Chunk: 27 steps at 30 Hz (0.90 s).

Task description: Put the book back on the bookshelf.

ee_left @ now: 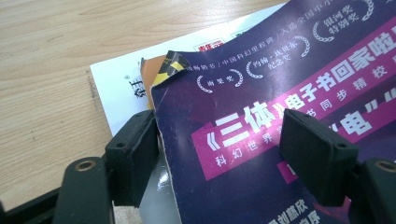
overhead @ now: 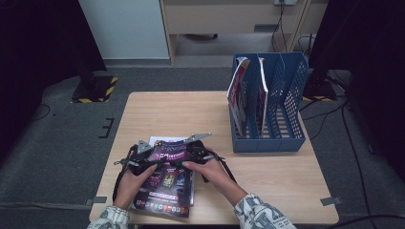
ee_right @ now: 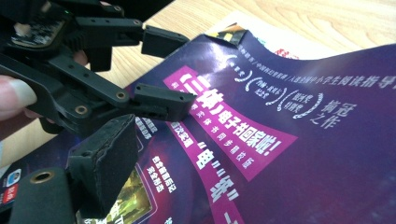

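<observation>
My left claw (ee_left: 219,144) straddles the purple magazine's (ee_left: 299,70) left edge at lower frame, pads apart; my right claw (overhead: 203,153), wide, hovers beside it.

Purple magazine (ee_left: 289,93) edge between spread black jaws, white booklet (ee_left: 121,88) beneath, wooden table (ee_left: 51,60).

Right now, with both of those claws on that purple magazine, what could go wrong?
The purple magazine is already bowed, and its top corner looks dog-eared; the left gripper, whose jaws straddle the edge, could crease it further. Other papers lie underneath and might slide or get lifted with it. The blue file rack already holds upright magazines, so slipping in a floppy one may snag.
</observation>
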### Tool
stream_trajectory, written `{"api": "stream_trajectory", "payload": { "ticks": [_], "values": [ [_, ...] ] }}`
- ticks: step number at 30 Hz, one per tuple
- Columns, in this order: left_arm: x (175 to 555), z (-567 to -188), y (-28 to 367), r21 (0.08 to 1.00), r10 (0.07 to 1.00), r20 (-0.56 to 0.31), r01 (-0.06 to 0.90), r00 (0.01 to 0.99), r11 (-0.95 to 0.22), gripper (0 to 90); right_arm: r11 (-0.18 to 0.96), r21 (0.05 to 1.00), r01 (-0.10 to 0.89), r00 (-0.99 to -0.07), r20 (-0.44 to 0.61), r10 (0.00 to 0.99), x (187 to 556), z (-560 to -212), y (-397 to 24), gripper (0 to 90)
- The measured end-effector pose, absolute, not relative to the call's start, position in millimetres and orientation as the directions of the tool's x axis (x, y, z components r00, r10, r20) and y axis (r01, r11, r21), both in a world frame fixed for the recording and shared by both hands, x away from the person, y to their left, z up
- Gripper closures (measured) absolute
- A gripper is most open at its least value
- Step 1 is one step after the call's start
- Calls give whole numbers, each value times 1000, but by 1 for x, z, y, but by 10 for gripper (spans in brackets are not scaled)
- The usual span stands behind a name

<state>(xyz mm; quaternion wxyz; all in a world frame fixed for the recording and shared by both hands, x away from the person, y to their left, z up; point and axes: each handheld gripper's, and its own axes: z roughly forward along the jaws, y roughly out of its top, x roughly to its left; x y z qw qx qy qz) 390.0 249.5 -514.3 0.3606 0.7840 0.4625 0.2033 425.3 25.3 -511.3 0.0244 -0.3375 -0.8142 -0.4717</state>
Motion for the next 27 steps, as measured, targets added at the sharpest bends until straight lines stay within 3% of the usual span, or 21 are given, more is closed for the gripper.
{"api": "stream_trajectory", "payload": {
  "ticks": [7,18,22,27],
  "values": [
    [390,-514,250,753,872,-18,580,489,-310,282,290,744,602,-737,380,559,423,-518,29,161],
    [390,-510,252,768,868,-46,574,494,-286,281,156,750,643,-674,457,581,427,-509,17,607],
    [388,-505,251,793,865,-70,554,496,-253,270,126,778,615,-680,443,584,429,-499,7,713],
    [386,-502,249,803,853,-78,539,517,-253,254,125,823,554,-707,385,594,430,-486,-1,755]
  ]
}}
